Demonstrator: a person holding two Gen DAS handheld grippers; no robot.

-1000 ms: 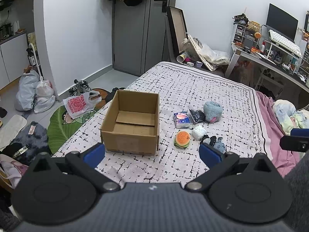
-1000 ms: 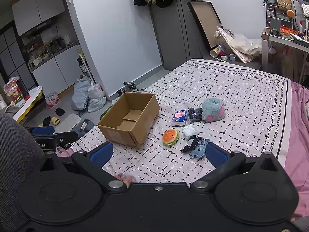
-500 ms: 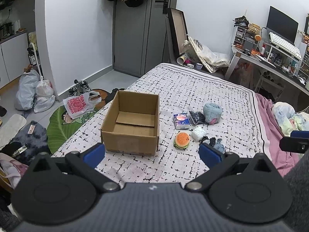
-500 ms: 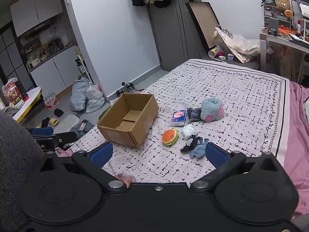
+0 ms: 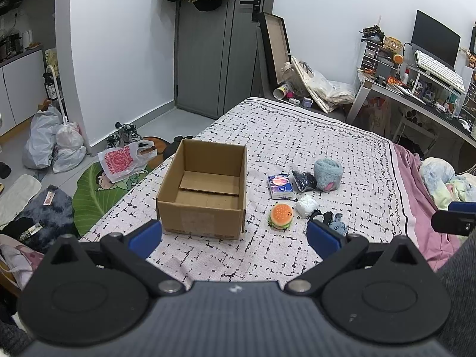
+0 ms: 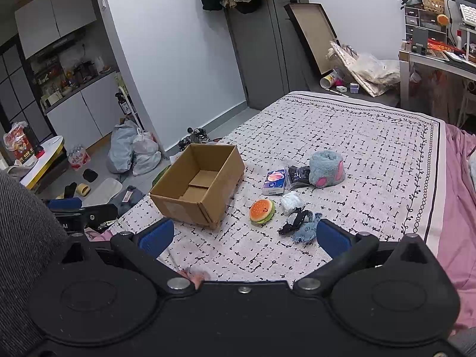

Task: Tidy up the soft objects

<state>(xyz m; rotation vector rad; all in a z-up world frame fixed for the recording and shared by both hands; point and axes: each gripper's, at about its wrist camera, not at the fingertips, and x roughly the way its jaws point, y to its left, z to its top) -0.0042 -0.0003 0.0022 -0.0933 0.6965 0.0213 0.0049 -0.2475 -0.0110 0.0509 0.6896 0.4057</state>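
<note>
An open, empty cardboard box (image 5: 205, 190) (image 6: 199, 187) sits on the bed. To its right lie a burger plush (image 5: 280, 215) (image 6: 261, 210), a white soft ball (image 5: 306, 205) (image 6: 291, 202), a tissue pack (image 5: 279, 185) (image 6: 274, 181), a dark pouch (image 5: 303, 180), a blue fluffy plush (image 5: 328, 174) (image 6: 326, 168) and a small blue-black plush (image 5: 334, 221) (image 6: 302, 226). My left gripper (image 5: 233, 236) is open and empty, back from the box. My right gripper (image 6: 244, 236) is open and empty, near the small plush.
The bed has a white black-patterned cover (image 5: 297, 136) with a pink sheet (image 5: 416, 208) on the right. Bags (image 5: 50, 142) and a green mat (image 5: 98, 196) lie on the floor at the left. A cluttered desk (image 5: 416, 89) stands at the back right.
Both views shifted very slightly; the objects sit a little higher in frame. Nothing was grasped or moved.
</note>
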